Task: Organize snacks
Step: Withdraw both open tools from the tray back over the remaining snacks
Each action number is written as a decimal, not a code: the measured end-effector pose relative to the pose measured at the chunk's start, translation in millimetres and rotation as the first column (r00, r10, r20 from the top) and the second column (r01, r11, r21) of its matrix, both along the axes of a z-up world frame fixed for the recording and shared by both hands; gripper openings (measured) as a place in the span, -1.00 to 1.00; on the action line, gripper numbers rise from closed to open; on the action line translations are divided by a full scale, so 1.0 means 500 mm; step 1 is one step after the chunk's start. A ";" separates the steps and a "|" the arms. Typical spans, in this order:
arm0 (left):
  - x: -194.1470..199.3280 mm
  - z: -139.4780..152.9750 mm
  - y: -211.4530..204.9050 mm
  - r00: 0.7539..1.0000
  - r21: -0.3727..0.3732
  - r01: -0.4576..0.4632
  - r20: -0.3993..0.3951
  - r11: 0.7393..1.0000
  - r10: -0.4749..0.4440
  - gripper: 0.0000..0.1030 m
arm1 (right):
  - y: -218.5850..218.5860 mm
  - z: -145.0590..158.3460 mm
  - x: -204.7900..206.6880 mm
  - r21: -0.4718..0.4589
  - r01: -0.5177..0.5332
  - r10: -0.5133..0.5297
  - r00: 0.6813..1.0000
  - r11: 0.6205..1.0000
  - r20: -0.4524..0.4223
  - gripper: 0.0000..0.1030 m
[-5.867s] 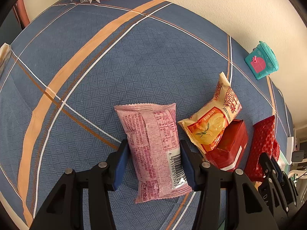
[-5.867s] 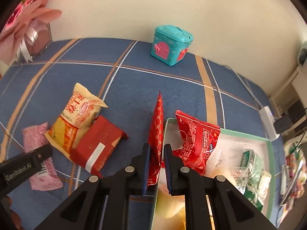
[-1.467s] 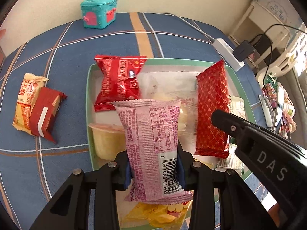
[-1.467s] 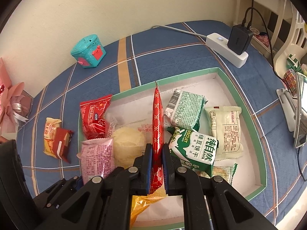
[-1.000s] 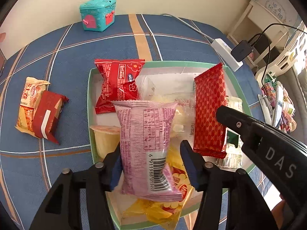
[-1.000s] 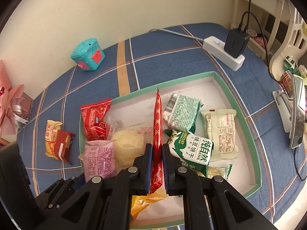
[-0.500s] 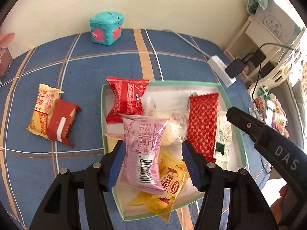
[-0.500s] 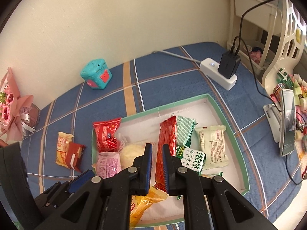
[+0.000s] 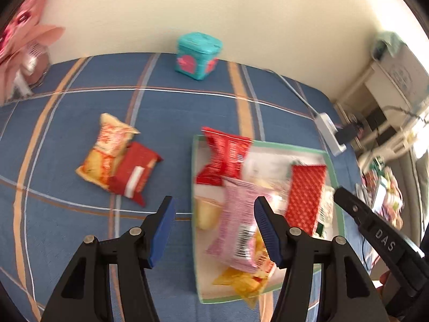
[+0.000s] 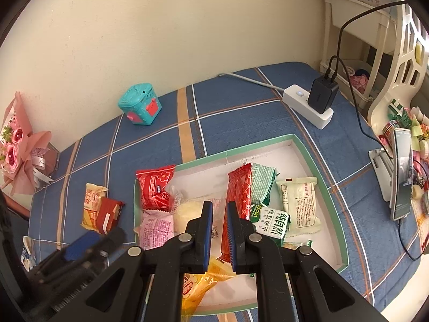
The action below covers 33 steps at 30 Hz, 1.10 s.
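having just let go, both grippers hang empty, left gripper wide, right gripper narrow; pink packet and red packet now lie in the tray, two snacks left outside

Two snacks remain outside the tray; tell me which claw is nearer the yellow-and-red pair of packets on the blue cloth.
Left. The left claw hangs open just beside the packets; the right claw is over the green-rimmed tray.

Blue plaid tablecloth carries green-rimmed tray, teal box, power strip — two loose snack packs.
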<state>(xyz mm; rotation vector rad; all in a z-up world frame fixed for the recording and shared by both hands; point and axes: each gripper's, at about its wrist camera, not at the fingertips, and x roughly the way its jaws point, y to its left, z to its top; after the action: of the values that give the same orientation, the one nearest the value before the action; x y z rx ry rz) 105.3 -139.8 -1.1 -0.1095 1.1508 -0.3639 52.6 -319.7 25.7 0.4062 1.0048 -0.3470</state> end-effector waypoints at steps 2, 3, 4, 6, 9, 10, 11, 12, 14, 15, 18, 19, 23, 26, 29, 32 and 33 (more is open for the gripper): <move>0.006 -0.001 0.028 0.999 0.004 -0.040 -0.002 0.999 0.040 0.20 | 0.004 -0.005 0.002 -0.001 -0.007 0.007 1.000 1.000 -0.007 -0.77; 0.008 -0.002 0.038 0.998 0.006 -0.056 -0.003 0.998 0.056 0.20 | 0.006 -0.007 0.004 -0.001 -0.010 0.010 1.000 1.000 -0.012 -0.77; 0.011 -0.003 0.051 0.997 0.008 -0.075 -0.004 0.997 0.075 0.20 | 0.009 -0.010 0.006 -0.002 -0.016 0.016 1.000 1.000 -0.018 -0.77; 0.016 -0.005 0.075 0.994 0.012 -0.111 -0.005 0.994 0.111 0.22 | 0.013 -0.015 0.008 -0.003 -0.023 0.023 0.999 1.000 -0.027 -0.77; 0.022 -0.006 0.105 0.988 0.035 -0.153 0.004 0.988 0.153 0.29 | 0.021 -0.022 0.013 -0.009 -0.037 0.036 0.999 0.999 -0.040 -0.77; 0.023 -0.006 0.115 0.986 0.045 -0.166 0.009 0.985 0.165 0.29 | 0.024 -0.025 0.014 -0.010 -0.043 0.042 0.998 0.999 -0.046 -0.76; 0.024 -0.005 0.126 0.984 0.056 -0.179 0.014 0.982 0.179 0.30 | 0.026 -0.027 0.016 -0.011 -0.047 0.047 0.998 0.999 -0.051 -0.74; 0.026 -0.005 0.133 0.982 0.065 -0.188 0.018 0.980 0.187 0.30 | 0.029 -0.029 0.018 -0.012 -0.051 0.050 0.997 0.999 -0.058 -0.72; 0.029 -0.003 0.149 0.978 0.083 -0.207 0.030 0.975 0.205 0.30 | 0.034 -0.032 0.020 -0.020 -0.056 0.055 0.996 0.998 -0.066 -0.52; 0.030 -0.002 0.155 0.977 0.089 -0.214 0.034 0.973 0.212 0.31 | 0.037 -0.033 0.022 -0.024 -0.059 0.057 0.996 0.998 -0.070 -0.46; 0.033 0.001 0.171 0.972 0.091 -0.234 0.041 0.968 0.232 0.42 | 0.046 -0.035 0.025 -0.032 -0.075 0.072 0.995 0.997 -0.074 -0.13; 0.033 0.002 0.175 0.971 0.090 -0.240 0.043 0.967 0.237 0.46 | 0.049 -0.035 0.026 -0.035 -0.081 0.078 0.994 0.996 -0.075 0.08; 0.033 0.001 0.183 0.969 0.104 -0.244 0.055 0.964 0.239 0.57 | 0.061 -0.037 0.032 -0.052 -0.102 0.098 0.992 0.993 -0.083 0.30; 0.034 -0.001 0.184 0.969 0.109 -0.244 0.057 0.964 0.239 0.61 | 0.069 -0.041 0.036 -0.072 -0.115 0.108 0.989 0.991 -0.097 0.53; 0.033 -0.001 0.184 0.970 0.122 -0.242 0.067 0.963 0.236 0.64 | 0.075 -0.043 0.039 -0.087 -0.122 0.113 0.988 0.989 -0.104 0.70; 0.033 -0.004 0.186 0.969 0.143 -0.243 0.077 0.959 0.234 0.68 | 0.078 -0.042 0.041 -0.098 -0.130 0.119 0.987 0.987 -0.106 0.79; 0.033 -0.004 0.187 0.969 0.145 -0.244 0.078 0.959 0.235 0.70 | 0.078 -0.042 0.041 -0.101 -0.132 0.121 0.987 0.986 -0.107 0.81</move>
<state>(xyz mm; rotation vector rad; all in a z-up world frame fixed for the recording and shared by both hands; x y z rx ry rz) 121.9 -46.5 -3.1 -0.1010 1.0876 -0.0628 73.2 -280.8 4.7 0.2278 1.0997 -0.3080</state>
